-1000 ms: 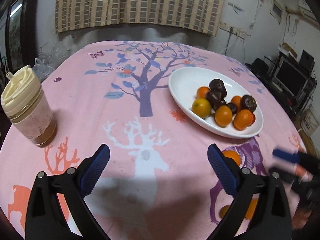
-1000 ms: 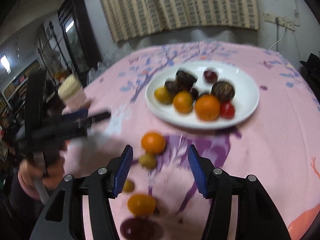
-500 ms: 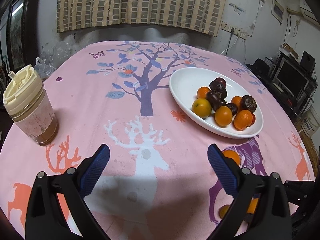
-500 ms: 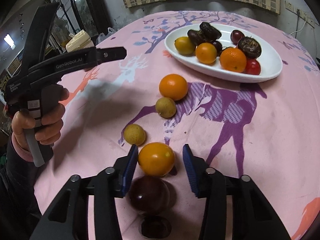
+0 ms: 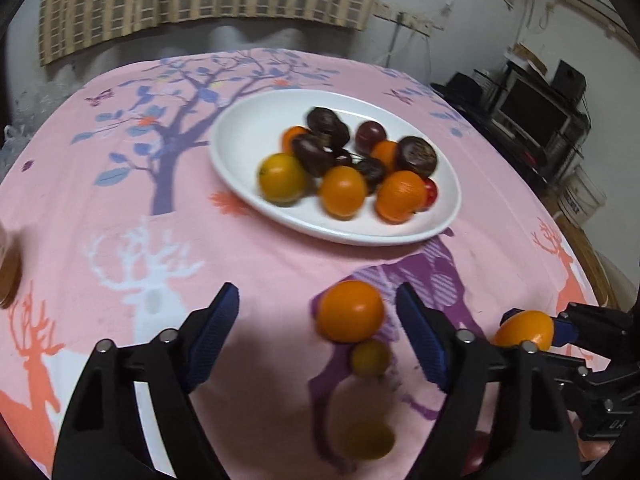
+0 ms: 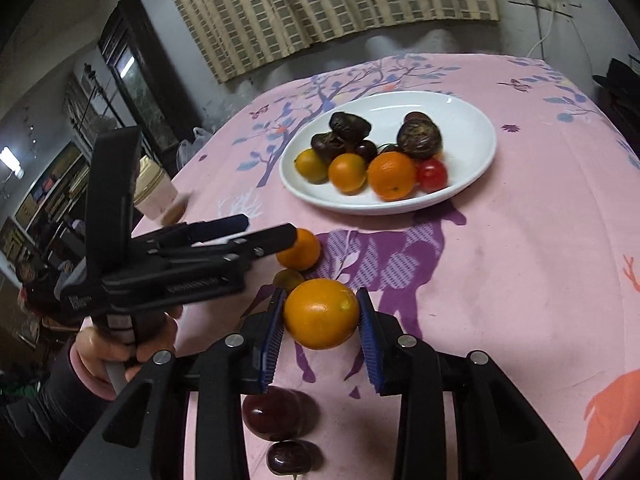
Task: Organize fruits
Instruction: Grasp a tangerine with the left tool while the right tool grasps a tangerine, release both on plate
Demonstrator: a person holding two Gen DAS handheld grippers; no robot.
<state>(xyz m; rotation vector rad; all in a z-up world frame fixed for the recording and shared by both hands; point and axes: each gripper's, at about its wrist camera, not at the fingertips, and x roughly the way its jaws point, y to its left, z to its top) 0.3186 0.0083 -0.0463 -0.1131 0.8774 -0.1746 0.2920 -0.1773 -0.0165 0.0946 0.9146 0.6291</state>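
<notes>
My right gripper (image 6: 322, 336) is shut on an orange (image 6: 321, 313) and holds it above the pink tablecloth; it shows in the left wrist view too (image 5: 524, 330). My left gripper (image 5: 318, 326) is open, with a loose orange (image 5: 351, 311) between its fingers on the cloth. Two small yellow-brown fruits (image 5: 370, 357) (image 5: 366, 444) lie just behind it. The white plate (image 5: 248, 128) holds several oranges, dark fruits and a red tomato (image 6: 432, 174). Two dark plums (image 6: 276, 414) (image 6: 289, 456) lie under my right gripper.
A cream-lidded cup (image 6: 154, 192) stands at the table's left side. A monitor and shelves (image 5: 536, 112) stand beyond the right table edge. A curtain hangs on the far wall.
My right gripper closed on the orange and lifted it off the cloth. My left gripper moved right and forward to straddle the loose orange.
</notes>
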